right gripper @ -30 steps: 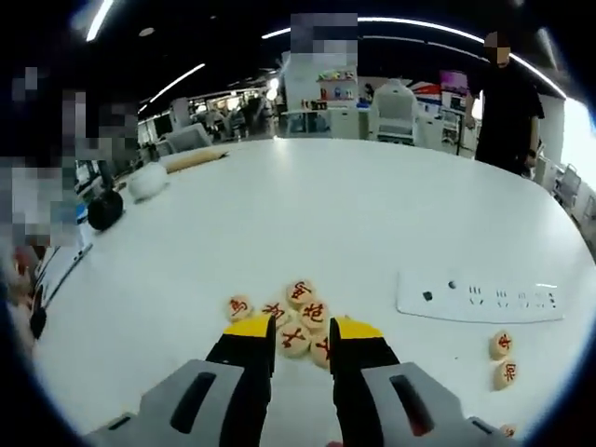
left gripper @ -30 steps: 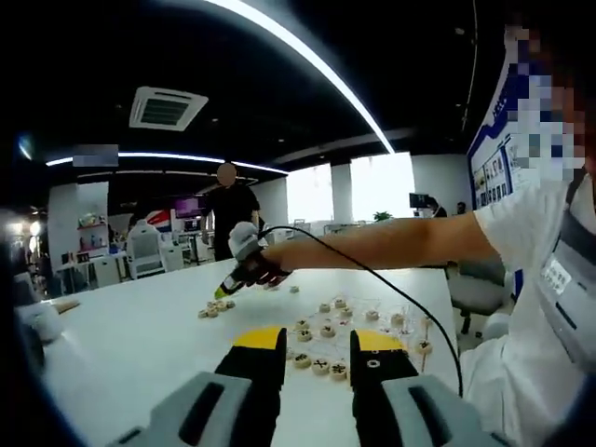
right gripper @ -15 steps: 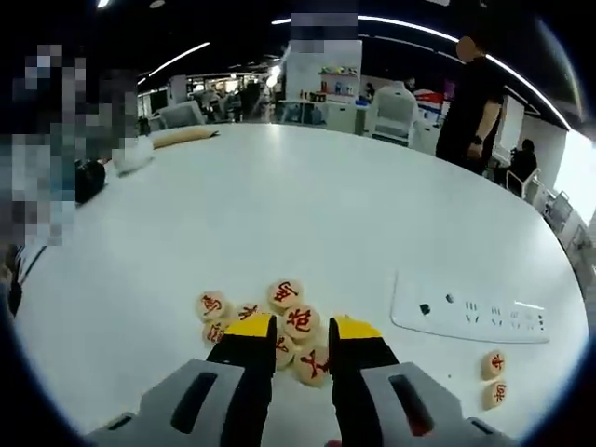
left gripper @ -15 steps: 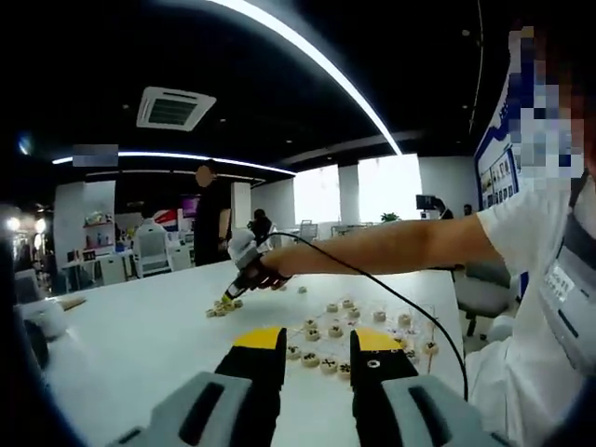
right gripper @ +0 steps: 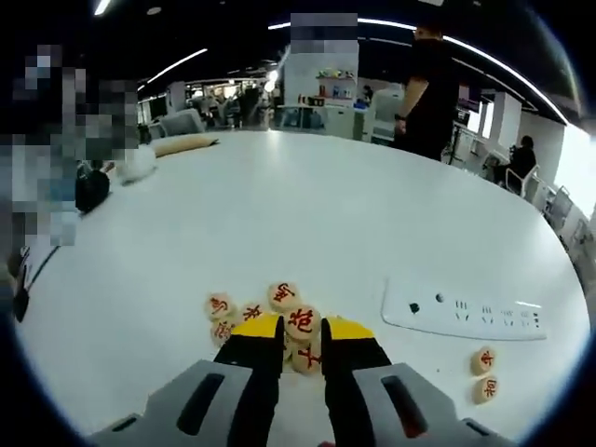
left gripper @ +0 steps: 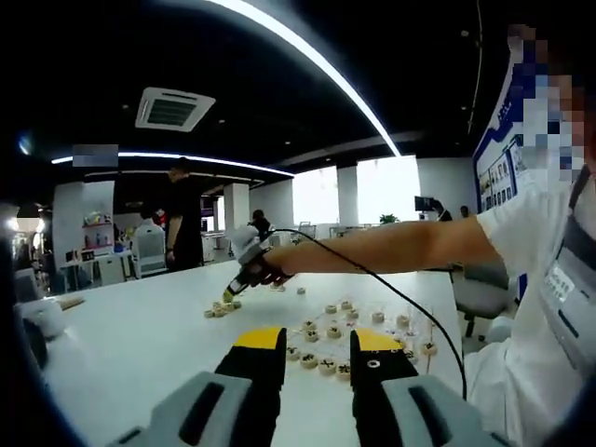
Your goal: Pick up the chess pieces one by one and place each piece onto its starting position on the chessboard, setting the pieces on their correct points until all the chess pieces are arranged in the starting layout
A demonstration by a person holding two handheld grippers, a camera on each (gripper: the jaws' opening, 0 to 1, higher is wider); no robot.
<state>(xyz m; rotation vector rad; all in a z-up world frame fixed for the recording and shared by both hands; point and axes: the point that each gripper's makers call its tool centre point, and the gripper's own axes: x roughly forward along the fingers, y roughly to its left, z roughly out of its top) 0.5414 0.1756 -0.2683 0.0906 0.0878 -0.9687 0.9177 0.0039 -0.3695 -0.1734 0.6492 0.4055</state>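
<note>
- Chess pieces (right gripper: pixel 300 323), round pale wooden discs with red characters, cluster on the smooth white worktop (right gripper: pixel 307 223).
- Right claw (right gripper: pixel 300 337) pinches one disc between its yellow-tipped jaws.
- Flat white power strip (right gripper: pixel 463 310) lies near.
- Left claw (left gripper: pixel 318 346) hangs spread above discs with dark characters (left gripper: pixel 326 366) on the chessboard.

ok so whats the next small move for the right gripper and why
Probably lift straight up. The right gripper looks closed around one red-marked piece at the edge of the loose pile, so raising it first should avoid dragging its neighbours.
</note>
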